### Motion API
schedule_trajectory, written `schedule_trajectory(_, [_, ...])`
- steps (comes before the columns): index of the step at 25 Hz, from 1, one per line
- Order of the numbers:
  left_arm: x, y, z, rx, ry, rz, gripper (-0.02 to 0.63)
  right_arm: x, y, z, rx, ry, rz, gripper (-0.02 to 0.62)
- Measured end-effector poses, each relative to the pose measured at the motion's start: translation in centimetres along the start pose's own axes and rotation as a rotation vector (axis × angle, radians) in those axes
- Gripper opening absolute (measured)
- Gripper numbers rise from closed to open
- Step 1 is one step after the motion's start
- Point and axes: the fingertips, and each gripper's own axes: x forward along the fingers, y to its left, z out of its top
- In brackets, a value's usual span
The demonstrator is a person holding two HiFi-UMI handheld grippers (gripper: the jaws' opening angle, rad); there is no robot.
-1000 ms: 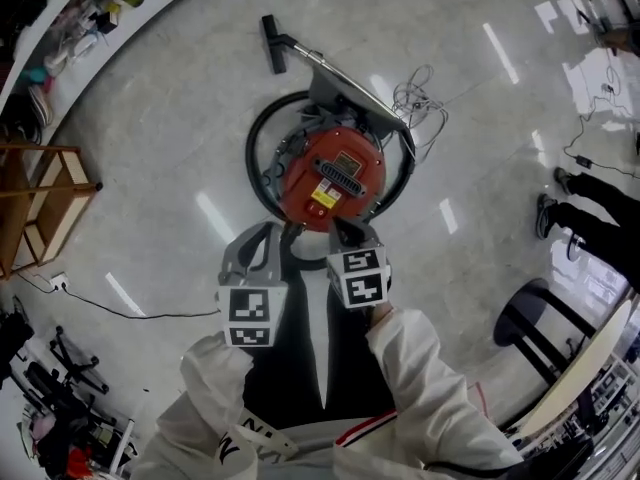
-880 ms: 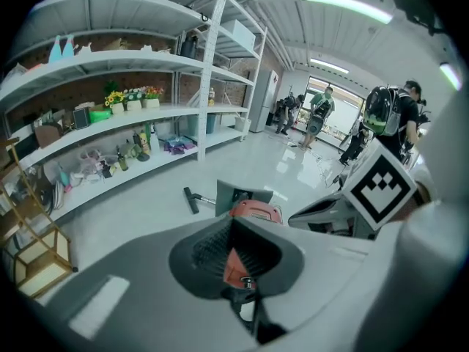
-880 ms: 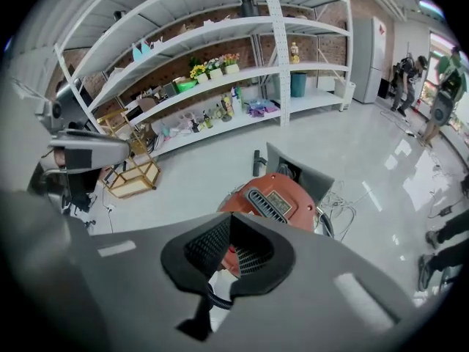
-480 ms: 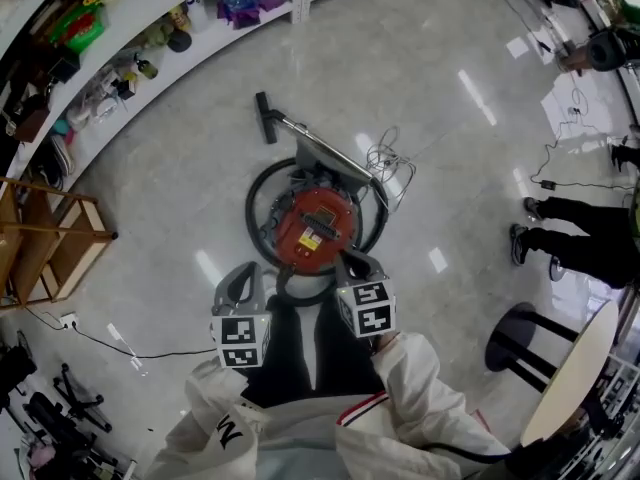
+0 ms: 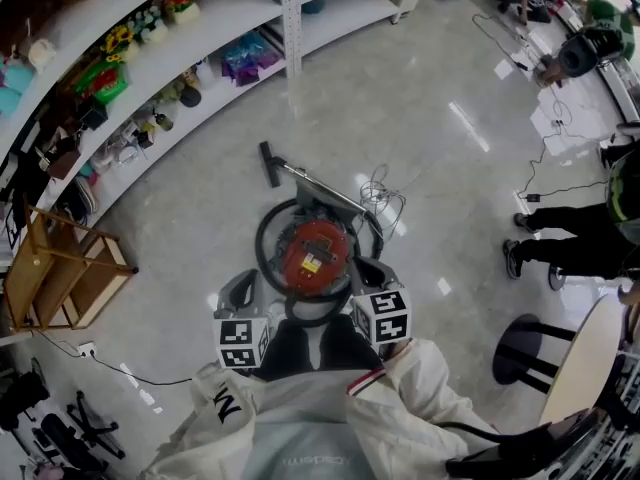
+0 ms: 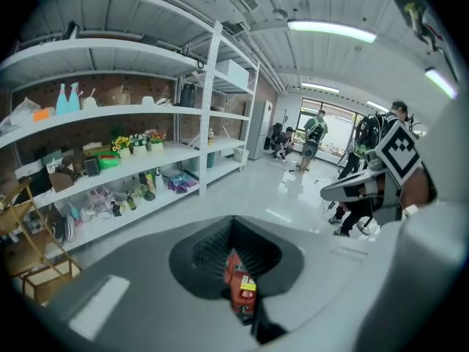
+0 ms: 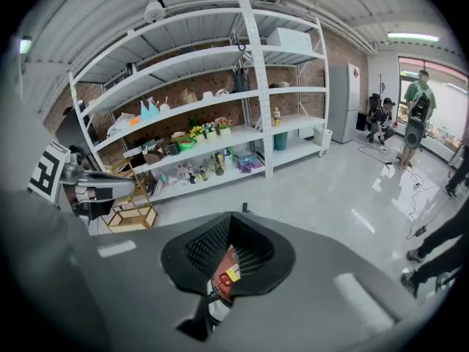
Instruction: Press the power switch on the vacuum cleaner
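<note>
Left hand-held gripper [image 5: 240, 290] and right hand-held gripper [image 5: 368, 270] are held pressed together, empty, well above the vacuum [image 5: 312, 256]. Closed tips are judged right for poking the switch; press not yet made.

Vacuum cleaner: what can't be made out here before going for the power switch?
- Power switch: in the head view the vacuum cleaner is too small to tell the switch from the other marks on its red top.
- Left gripper view: the left gripper, jaws shut, covers all but a red sliver.
- Right gripper view: the same with the right gripper.
- Cord: too thin in the head view to trace to a plug.
</note>
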Motion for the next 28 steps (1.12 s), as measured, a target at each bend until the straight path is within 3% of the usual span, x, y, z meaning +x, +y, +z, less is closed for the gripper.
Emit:
schedule_trajectory(7, [-1.6,-0.5,3.7,0.030,-0.074,0.004,0.000,-3.5,1.1,3.0,0.017,-0.092,-0.002,0.000])
schedule_trajectory(15, [-3.0,-3.1,7.2,0.085,-0.157,-0.047,0.000,-6.7,0.8,5.7,0.005,-0.191,-0.028,0.000])
schedule_trajectory(28, [-3.6,-3.0,6.9,0.150,-0.176,-0.156,0.000,-9.4,3.1,5.8,0.024,-0.246,-0.140,0.000])
